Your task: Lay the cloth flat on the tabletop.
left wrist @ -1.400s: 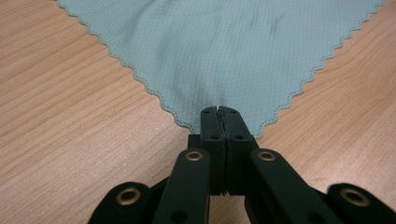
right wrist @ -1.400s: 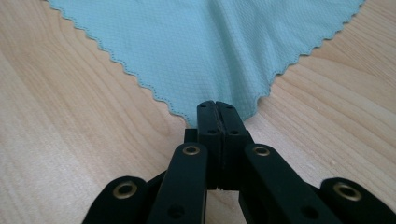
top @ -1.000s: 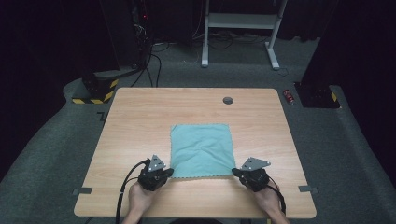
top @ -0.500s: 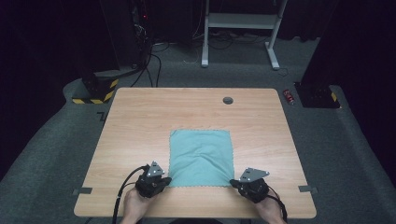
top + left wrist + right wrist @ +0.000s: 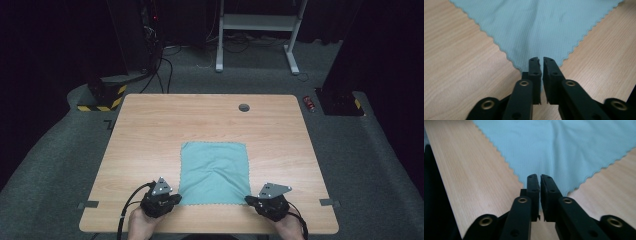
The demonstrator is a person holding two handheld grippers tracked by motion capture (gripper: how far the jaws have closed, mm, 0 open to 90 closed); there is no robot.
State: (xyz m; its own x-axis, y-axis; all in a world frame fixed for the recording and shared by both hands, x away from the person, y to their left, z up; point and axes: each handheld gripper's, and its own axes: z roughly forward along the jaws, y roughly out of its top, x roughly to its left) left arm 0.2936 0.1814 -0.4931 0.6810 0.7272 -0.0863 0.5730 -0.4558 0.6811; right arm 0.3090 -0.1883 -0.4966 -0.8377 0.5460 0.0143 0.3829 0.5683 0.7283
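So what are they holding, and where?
Nothing held. The left hand-held gripper and right hand-held gripper have just been opening their jaws at near corners of the cloth.

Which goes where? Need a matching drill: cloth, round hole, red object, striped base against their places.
1 cloth
2 round hole
3 red object
4 yellow-black striped base

A on the floor, off the far left corner of the table
B near half of the table
C on the floor, off the far right corner
D table top, by the far edge, right of the middle

Pairs: 1-B, 2-D, 3-C, 4-A
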